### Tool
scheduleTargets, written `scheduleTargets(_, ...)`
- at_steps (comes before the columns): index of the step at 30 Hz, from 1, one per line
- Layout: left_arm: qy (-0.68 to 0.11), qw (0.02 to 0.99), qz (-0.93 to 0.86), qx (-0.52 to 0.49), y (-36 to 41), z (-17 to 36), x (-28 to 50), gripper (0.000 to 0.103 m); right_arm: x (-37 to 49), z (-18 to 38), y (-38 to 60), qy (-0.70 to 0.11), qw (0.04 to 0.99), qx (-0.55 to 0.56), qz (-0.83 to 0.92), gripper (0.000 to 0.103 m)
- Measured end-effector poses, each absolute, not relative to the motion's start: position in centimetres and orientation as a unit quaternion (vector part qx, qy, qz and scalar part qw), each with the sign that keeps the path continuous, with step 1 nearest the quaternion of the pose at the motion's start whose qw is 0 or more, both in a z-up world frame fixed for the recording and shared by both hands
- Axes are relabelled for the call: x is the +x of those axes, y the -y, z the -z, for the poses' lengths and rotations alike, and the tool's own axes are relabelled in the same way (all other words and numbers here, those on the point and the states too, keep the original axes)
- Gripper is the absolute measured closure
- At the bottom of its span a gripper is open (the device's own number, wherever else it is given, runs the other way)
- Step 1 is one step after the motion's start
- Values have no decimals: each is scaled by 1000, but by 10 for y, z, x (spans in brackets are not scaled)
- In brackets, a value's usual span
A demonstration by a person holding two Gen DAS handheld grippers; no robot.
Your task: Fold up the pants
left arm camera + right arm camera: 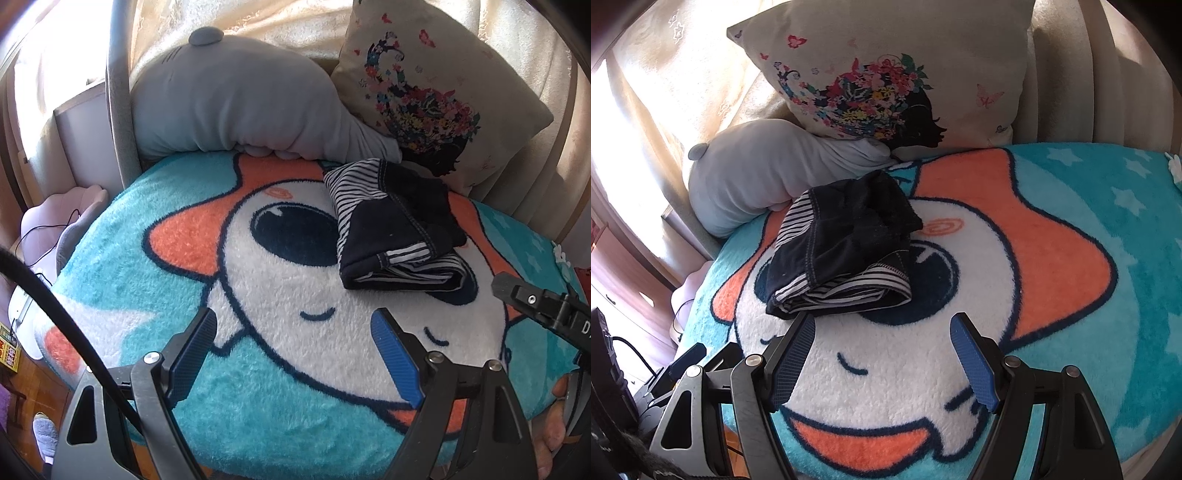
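Observation:
The dark navy pants [397,227] with black-and-white striped lining lie folded in a compact bundle on the fluffy cartoon blanket [258,406]. They also show in the right wrist view [842,251], on the blanket [1071,277]. My left gripper [295,325] is open and empty, hovering over the blanket in front and to the left of the bundle. My right gripper [882,325] is open and empty, just in front of the bundle's near edge. The right gripper's body shows at the right edge of the left wrist view [543,310].
A grey plush pillow [229,99] and a cream cushion with a floral print [436,92] lean behind the pants. A cream curtain hangs behind. A grey pole [118,92] stands at the left. Wooden floor and a pink stool [62,214] lie beyond the blanket's left edge.

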State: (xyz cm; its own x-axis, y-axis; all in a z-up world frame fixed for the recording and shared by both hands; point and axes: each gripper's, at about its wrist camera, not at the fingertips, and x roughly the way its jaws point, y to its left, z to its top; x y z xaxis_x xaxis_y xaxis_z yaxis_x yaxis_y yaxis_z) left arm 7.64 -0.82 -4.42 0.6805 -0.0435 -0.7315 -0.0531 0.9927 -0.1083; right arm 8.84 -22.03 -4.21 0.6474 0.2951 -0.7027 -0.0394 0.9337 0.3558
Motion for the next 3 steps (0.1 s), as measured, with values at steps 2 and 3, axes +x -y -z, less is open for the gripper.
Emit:
scheduleTargets(2, -402, 913, -4, -61, 8, 47, 80, 18, 93, 45, 223, -411, 893, 159, -91, 24)
scheduleTargets(3, -405, 912, -5, -62, 8, 49, 82, 18, 95, 46, 224, -412, 893, 160, -91, 24)
